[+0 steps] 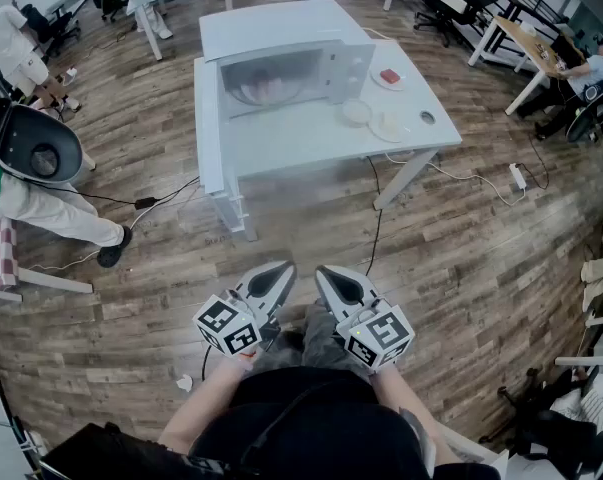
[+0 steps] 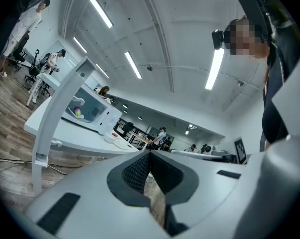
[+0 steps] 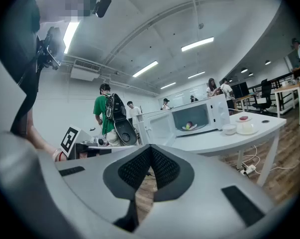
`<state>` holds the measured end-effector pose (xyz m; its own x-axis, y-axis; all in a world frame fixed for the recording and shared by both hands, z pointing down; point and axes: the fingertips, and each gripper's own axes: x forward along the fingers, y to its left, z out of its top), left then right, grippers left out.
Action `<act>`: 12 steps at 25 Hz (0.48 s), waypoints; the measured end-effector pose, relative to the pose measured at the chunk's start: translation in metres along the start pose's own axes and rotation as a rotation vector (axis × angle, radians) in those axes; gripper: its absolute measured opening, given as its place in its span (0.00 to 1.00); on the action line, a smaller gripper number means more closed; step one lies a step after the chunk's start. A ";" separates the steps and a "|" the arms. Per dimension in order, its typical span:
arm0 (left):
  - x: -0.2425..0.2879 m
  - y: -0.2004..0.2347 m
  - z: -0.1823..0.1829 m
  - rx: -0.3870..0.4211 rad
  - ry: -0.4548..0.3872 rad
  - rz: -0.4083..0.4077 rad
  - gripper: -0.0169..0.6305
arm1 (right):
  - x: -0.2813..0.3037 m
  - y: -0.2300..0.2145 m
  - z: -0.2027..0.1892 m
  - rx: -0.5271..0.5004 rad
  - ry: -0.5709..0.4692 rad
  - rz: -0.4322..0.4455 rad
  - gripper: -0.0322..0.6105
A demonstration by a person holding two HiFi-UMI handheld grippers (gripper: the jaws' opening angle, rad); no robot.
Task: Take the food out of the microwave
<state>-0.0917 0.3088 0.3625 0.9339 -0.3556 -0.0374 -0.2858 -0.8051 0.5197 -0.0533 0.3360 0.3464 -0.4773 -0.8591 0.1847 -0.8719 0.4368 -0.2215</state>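
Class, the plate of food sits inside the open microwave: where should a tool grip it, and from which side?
Probably grip the plate by its near rim, coming in level through the microwave's open front: it lies flat, and walls close every other side. The door stands open, clear of that path.

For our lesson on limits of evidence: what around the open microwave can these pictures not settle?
Food in the microwave: head view, washed out; both gripper views, too small to name.
Red item on a plate: too small in every view.
Dark round spot on the table: head view, too small to identify.
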 end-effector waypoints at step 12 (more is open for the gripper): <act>0.064 0.046 0.017 -0.001 -0.001 0.036 0.04 | 0.044 -0.067 0.016 0.018 0.012 0.008 0.08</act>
<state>-0.0488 0.2414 0.3693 0.9227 -0.3850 -0.0193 -0.3193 -0.7913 0.5215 -0.0138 0.2644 0.3542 -0.4857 -0.8521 0.1947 -0.8659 0.4387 -0.2404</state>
